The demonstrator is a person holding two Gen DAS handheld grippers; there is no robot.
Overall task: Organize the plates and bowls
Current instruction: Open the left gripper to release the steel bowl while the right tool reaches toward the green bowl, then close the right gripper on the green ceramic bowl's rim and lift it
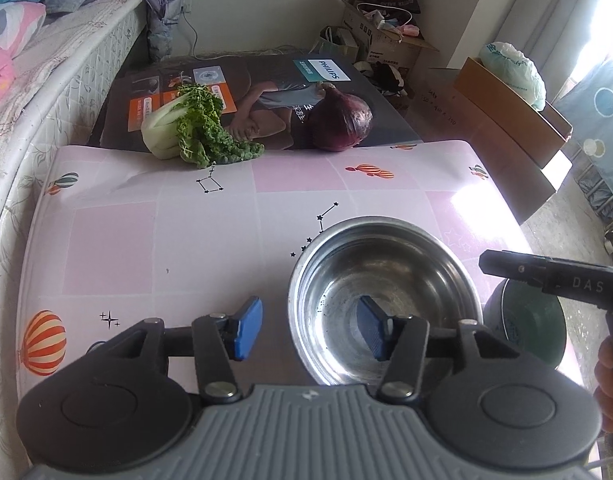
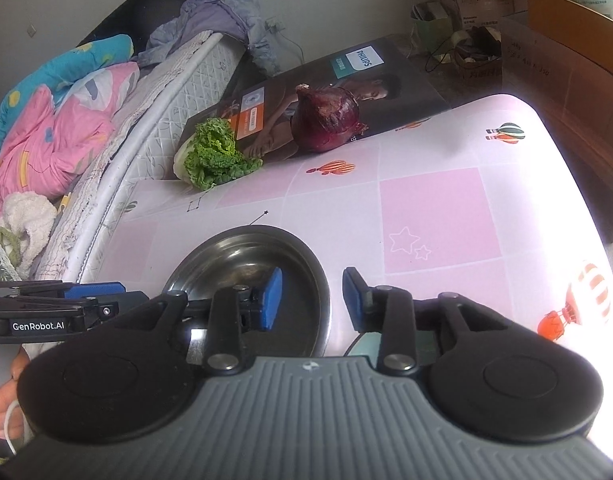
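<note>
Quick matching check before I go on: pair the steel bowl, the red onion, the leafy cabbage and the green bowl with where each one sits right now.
Things:
1. steel bowl
2. red onion
3. leafy cabbage
4. green bowl

Places:
A. far edge of the table, left side
B. near right table edge, partly hidden by the other gripper
C. far edge, on the printed box
D. near middle, astride the left gripper's right finger

Pairs: 1-D, 2-C, 3-A, 4-B
</note>
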